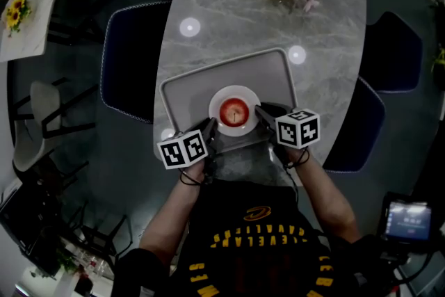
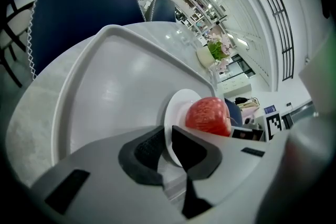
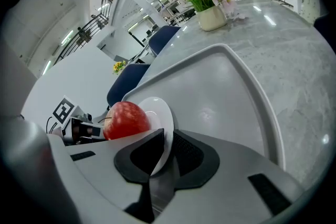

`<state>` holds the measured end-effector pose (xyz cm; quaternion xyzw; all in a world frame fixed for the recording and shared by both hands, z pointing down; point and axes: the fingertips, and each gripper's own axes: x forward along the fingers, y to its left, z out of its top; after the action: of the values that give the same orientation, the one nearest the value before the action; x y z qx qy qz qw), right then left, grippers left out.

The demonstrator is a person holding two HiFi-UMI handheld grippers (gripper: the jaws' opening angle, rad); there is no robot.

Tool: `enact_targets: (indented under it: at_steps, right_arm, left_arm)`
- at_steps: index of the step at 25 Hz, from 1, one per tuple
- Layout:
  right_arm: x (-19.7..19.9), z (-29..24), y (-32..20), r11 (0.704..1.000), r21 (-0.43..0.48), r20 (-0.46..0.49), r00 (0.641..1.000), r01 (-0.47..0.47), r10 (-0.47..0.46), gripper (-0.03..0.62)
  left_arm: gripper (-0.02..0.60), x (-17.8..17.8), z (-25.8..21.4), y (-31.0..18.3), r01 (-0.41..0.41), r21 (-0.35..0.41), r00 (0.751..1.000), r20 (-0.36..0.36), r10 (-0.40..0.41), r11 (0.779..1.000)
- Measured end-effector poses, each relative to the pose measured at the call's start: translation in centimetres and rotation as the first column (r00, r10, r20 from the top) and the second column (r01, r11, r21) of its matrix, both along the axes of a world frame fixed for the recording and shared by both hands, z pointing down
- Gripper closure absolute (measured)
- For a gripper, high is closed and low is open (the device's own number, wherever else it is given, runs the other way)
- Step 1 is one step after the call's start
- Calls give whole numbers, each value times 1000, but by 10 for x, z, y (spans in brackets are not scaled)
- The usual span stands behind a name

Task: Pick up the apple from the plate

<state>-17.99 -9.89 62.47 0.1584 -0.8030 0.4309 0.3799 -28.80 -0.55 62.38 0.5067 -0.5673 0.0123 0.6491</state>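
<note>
Clamping with left gripper (image 2: 169, 139) and right gripper (image 3: 168, 143) on the plate (image 2: 176, 107), 1 rim each. Can't see under the apple (image 2: 209, 115) past them.

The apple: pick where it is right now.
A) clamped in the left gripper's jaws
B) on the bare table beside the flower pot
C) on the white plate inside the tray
C: the apple sits on the white plate, which stands in the grey tray. The left gripper and the right gripper each have the plate's rim, not the fruit, between their jaws.
</note>
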Motion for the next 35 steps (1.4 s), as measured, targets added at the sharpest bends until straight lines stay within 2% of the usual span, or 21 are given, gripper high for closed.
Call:
enact_targets:
  at_steps: [7, 14, 19, 27, 35]
  right_arm:
    - [2, -2, 3, 992, -88, 25, 995, -95, 97, 542]
    - [7, -9, 8, 985, -106, 30, 989, -138, 142, 546]
    - [18, -11, 12, 974, -140, 32, 983, -177, 183, 546]
    - [44, -30, 22, 965, -139, 40, 973, -222, 229, 546]
    - [92, -27, 29, 945, -152, 45, 953, -289, 299, 546]
  left_arm:
    - [538, -1, -1, 1, 0, -17, 1000, -24, -1, 1000]
    - [538, 2, -9, 5, -25, -16, 999, -21, 25, 1000]
    - [541, 10, -15, 4, -45, -12, 998, -45, 44, 999]
    - [541, 33, -33, 11, -81, 8, 994, -72, 82, 997]
    - [543, 75, -31, 9, -130, 20, 987, -90, 132, 991]
